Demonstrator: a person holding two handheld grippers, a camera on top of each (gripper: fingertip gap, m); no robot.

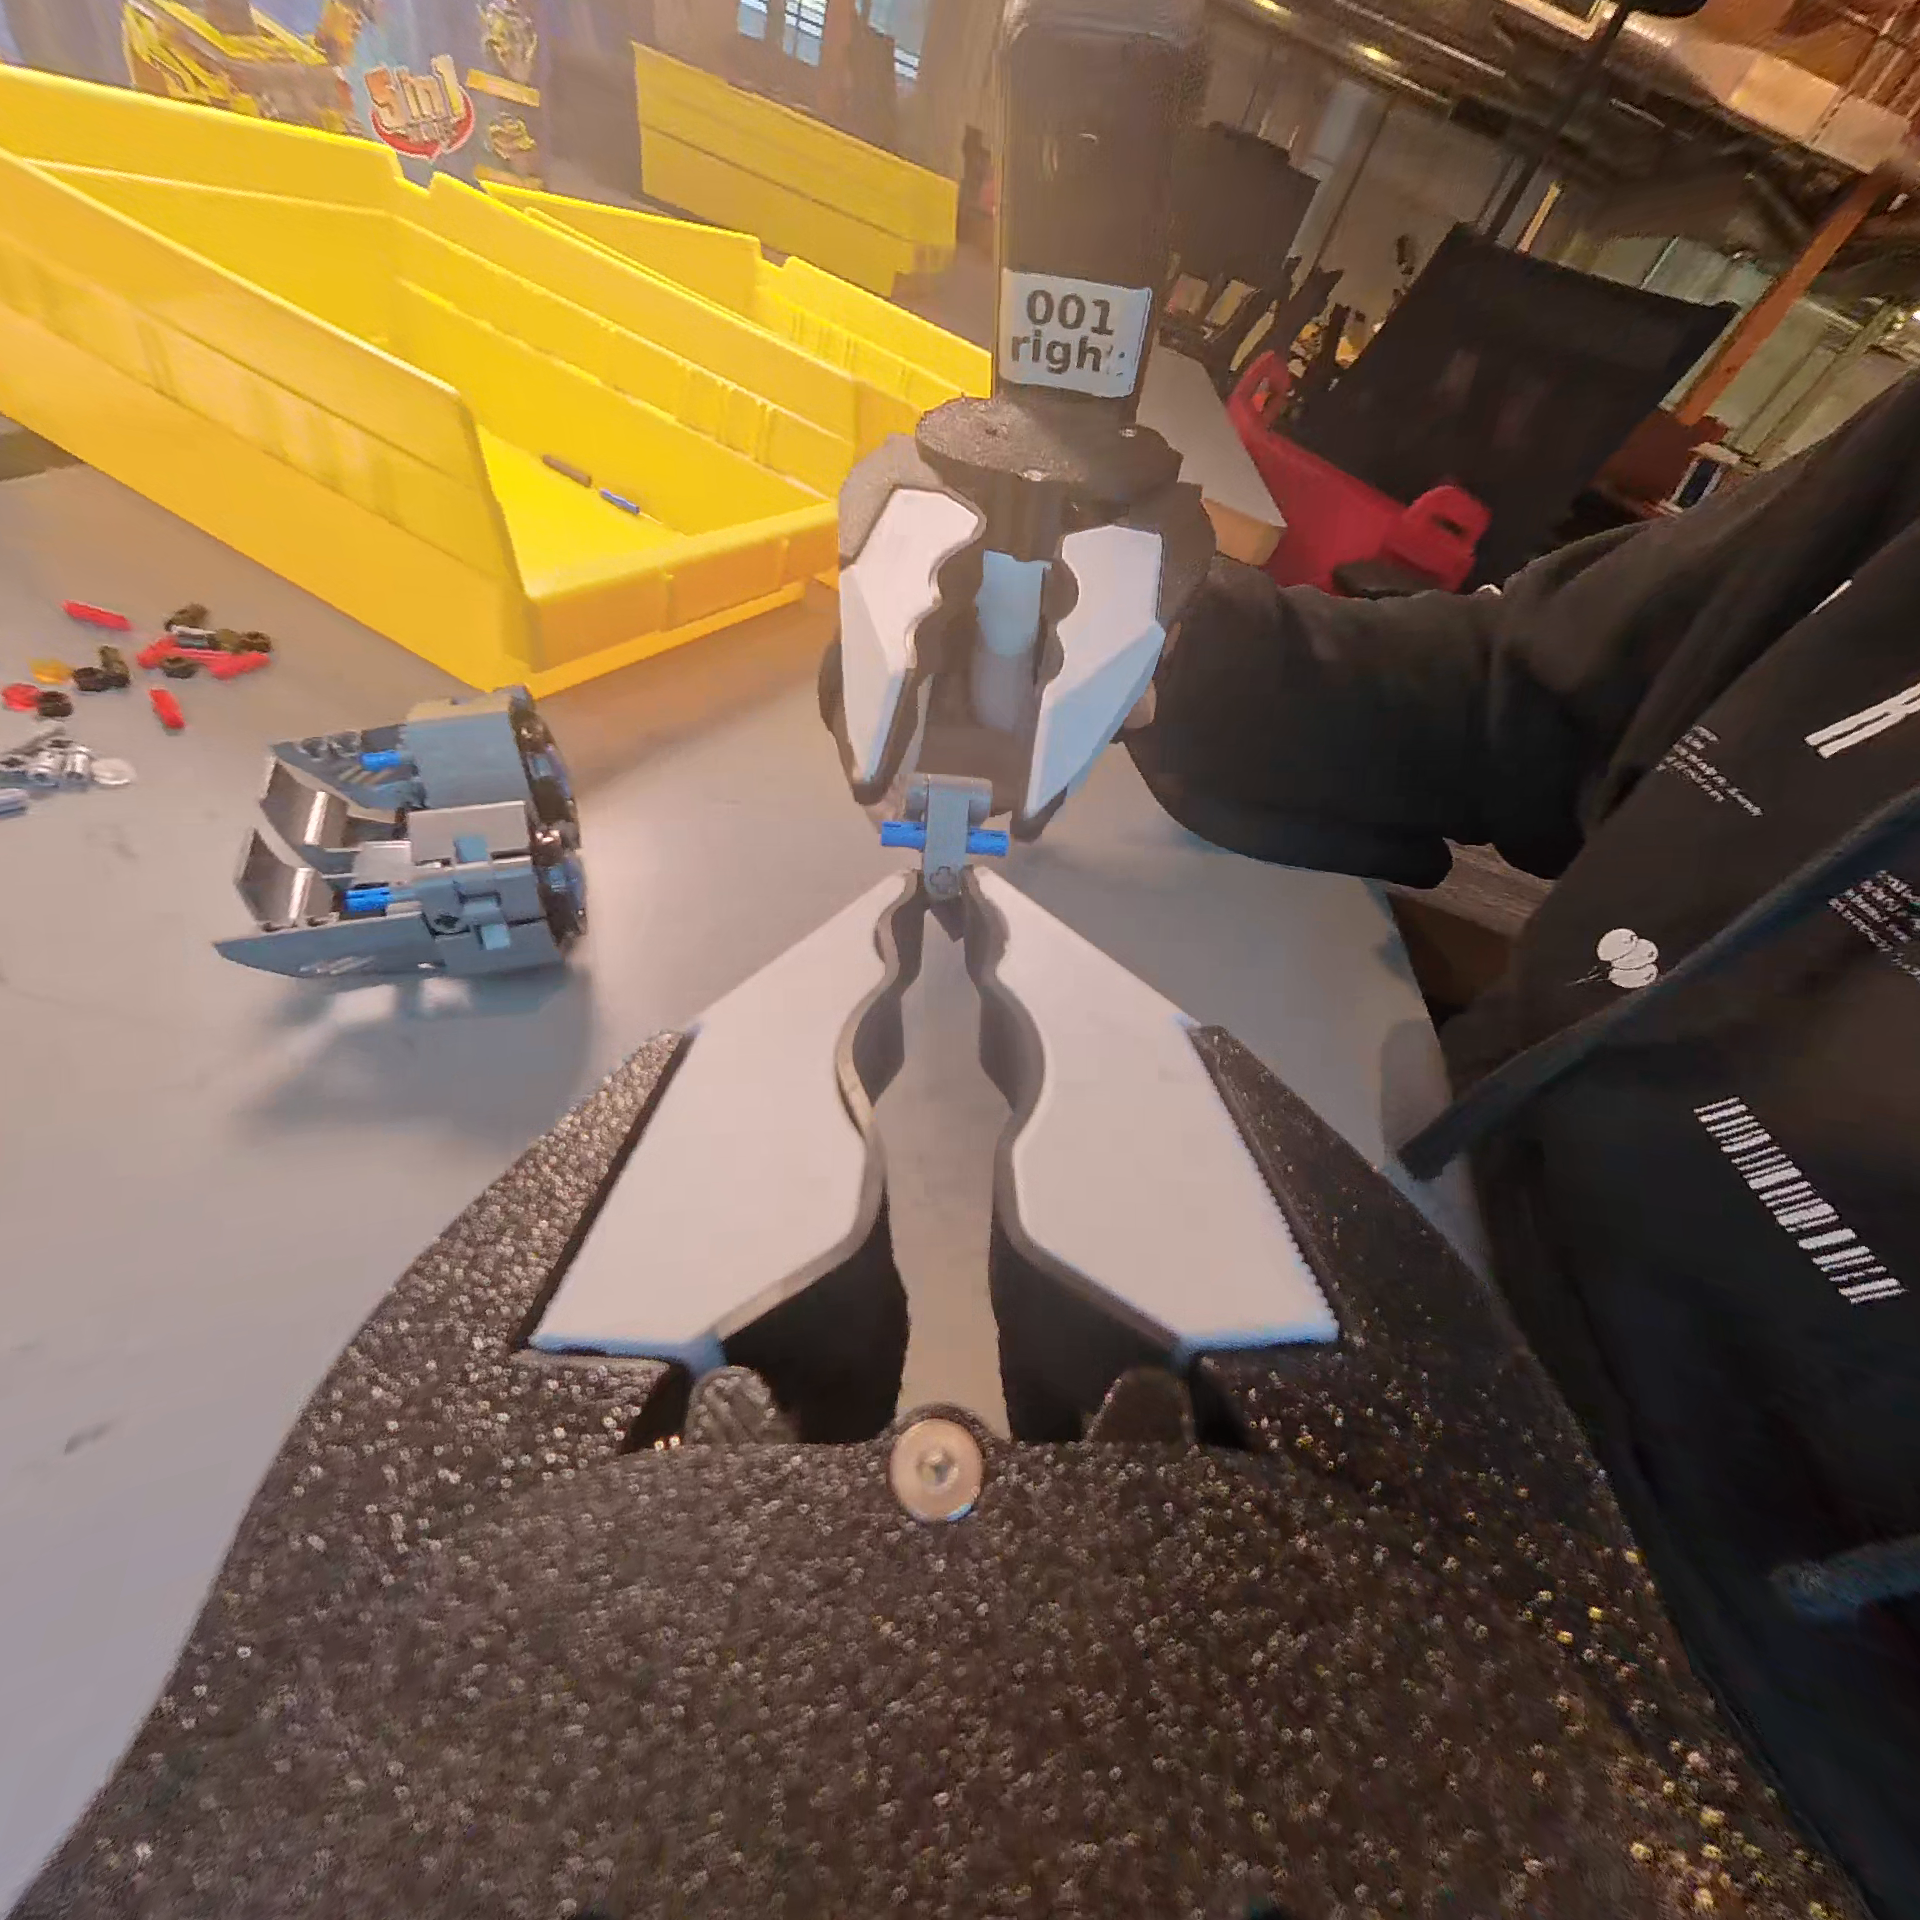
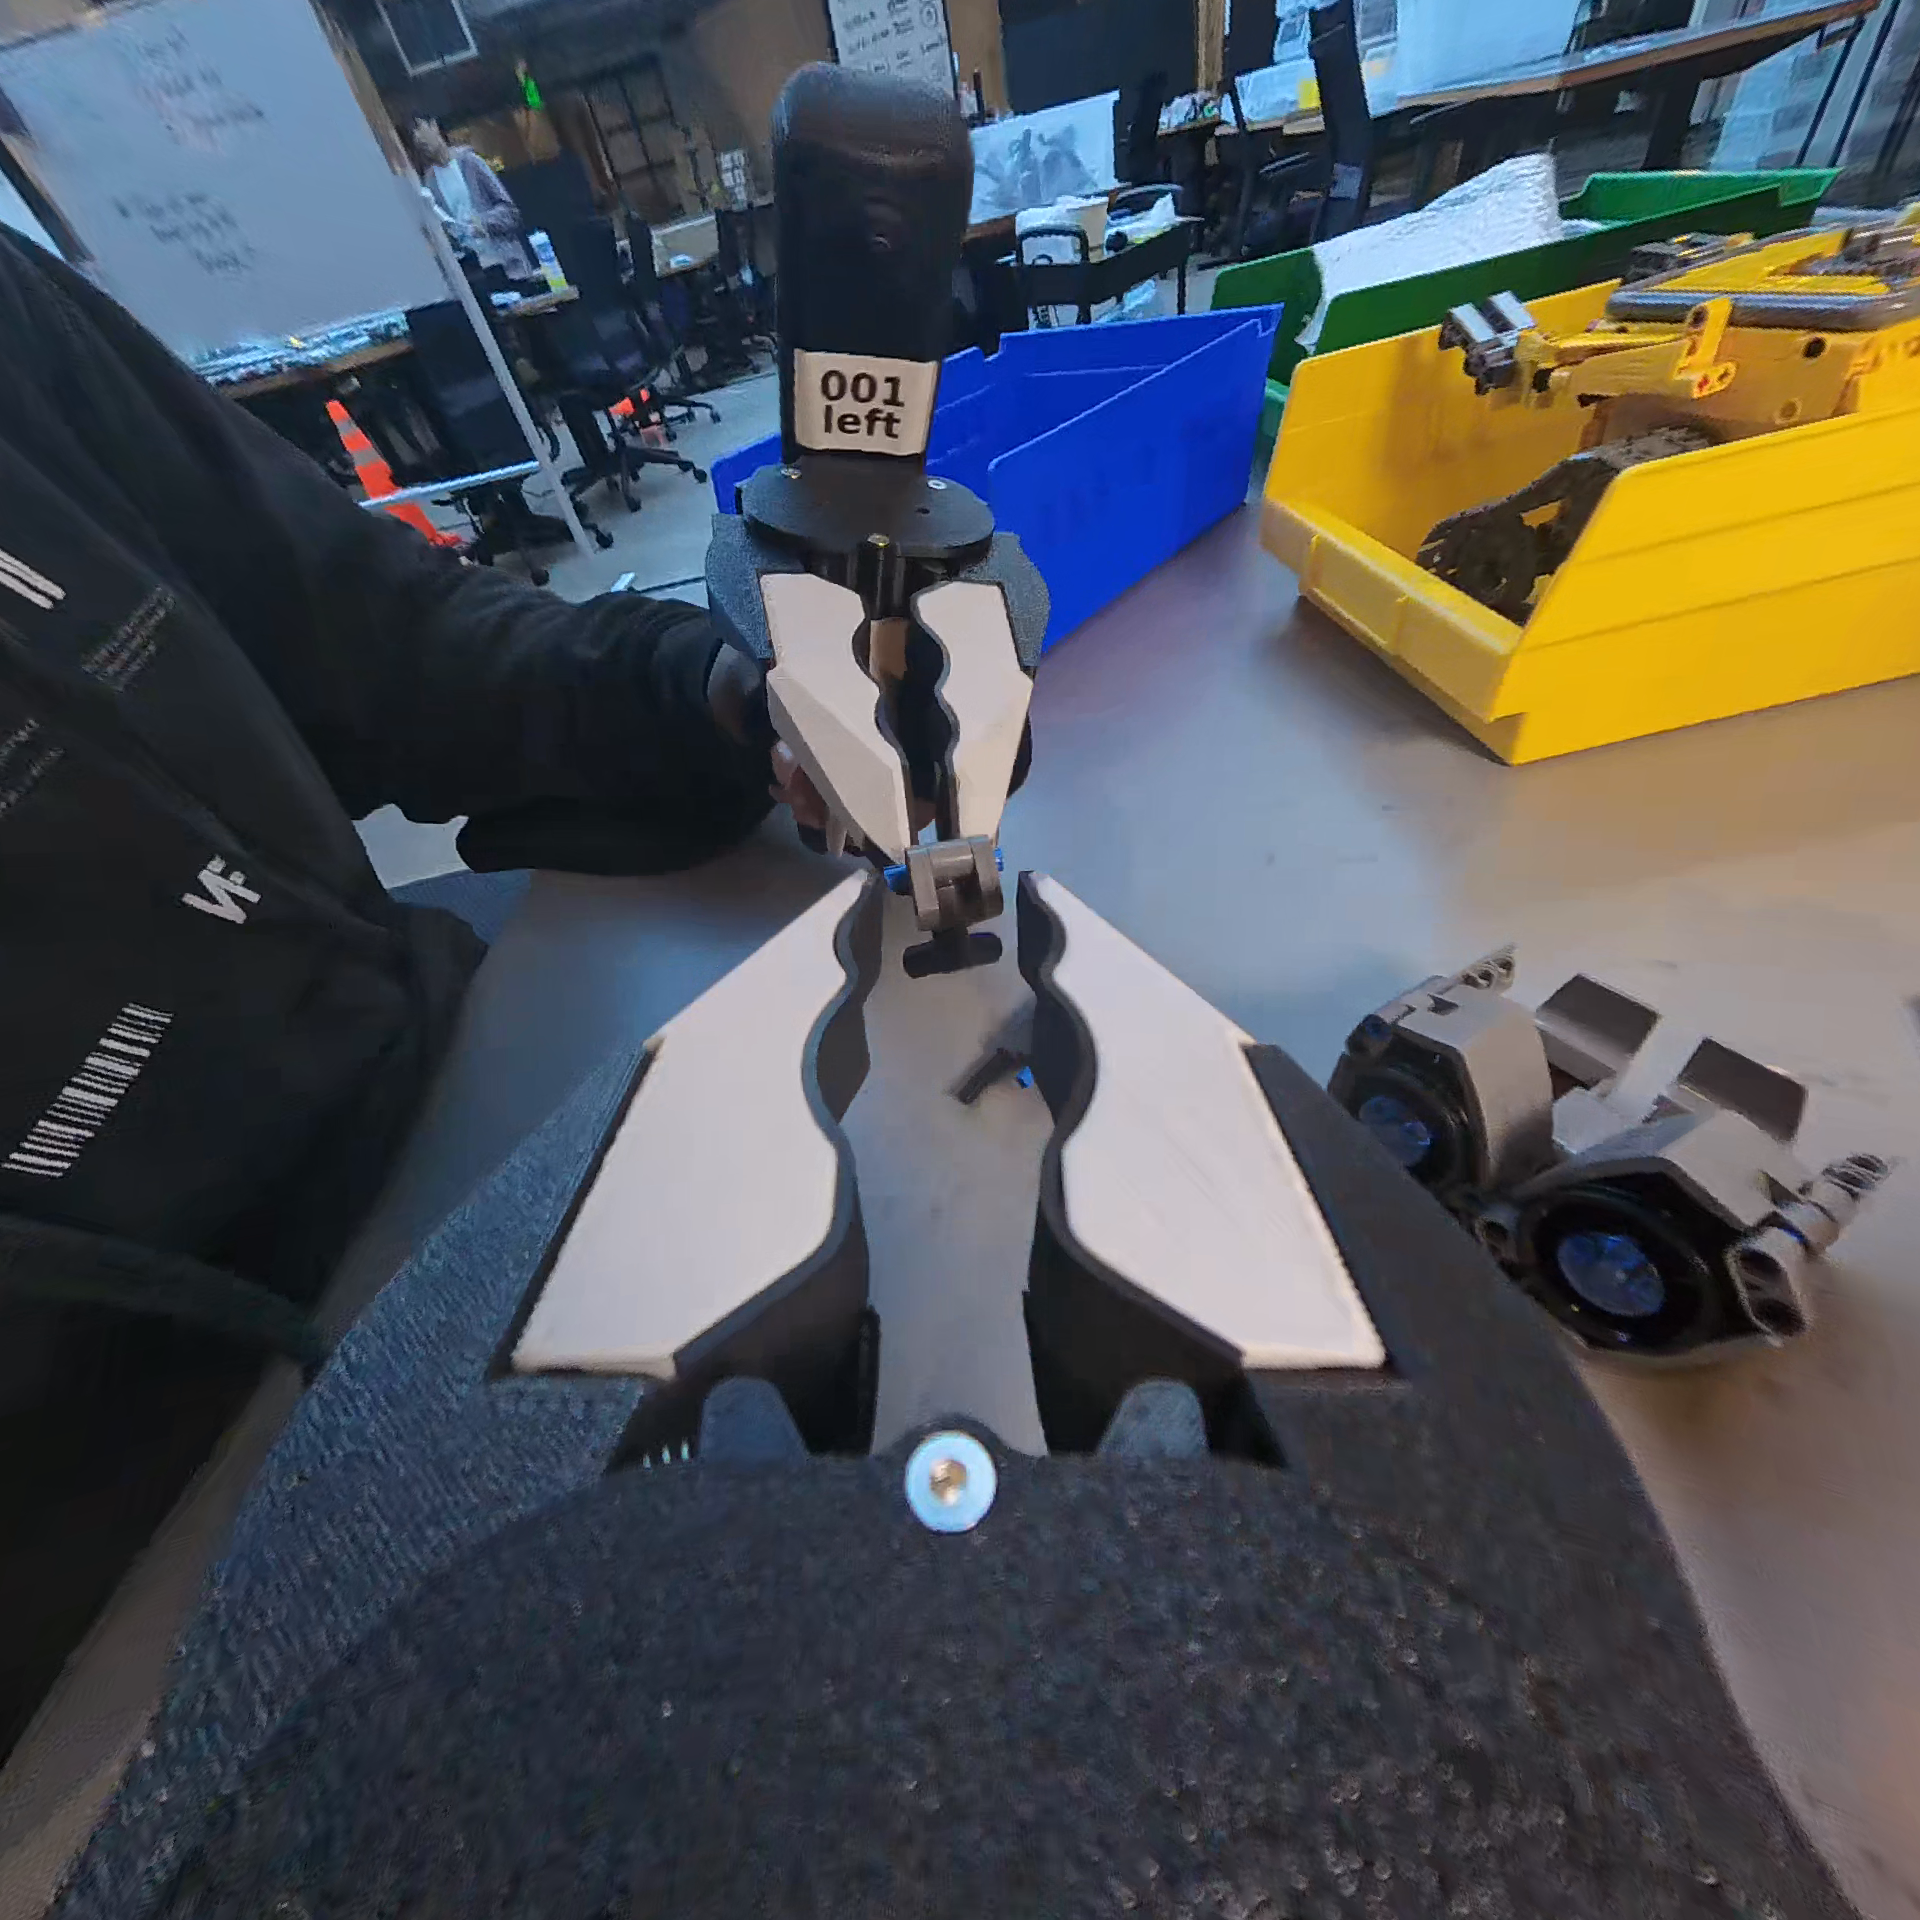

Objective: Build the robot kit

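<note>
L gripper (image 1: 940, 883) clamps grey connector w/ blue pin (image 1: 943, 831); R gripper (image 2: 940, 883) wide, unloaded. Grey sub-assy (image 1: 416, 847) on table.

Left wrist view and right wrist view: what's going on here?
A person holds a gripper in each hand, tip to tip over a grey table. The left gripper is shut on a small grey connector with a blue pin. The right gripper is open, its fingers on either side of that connector without clearly touching it. A larger grey brick assembly lies on the table nearby, with loose red and black parts and yellow bins beyond.
</note>
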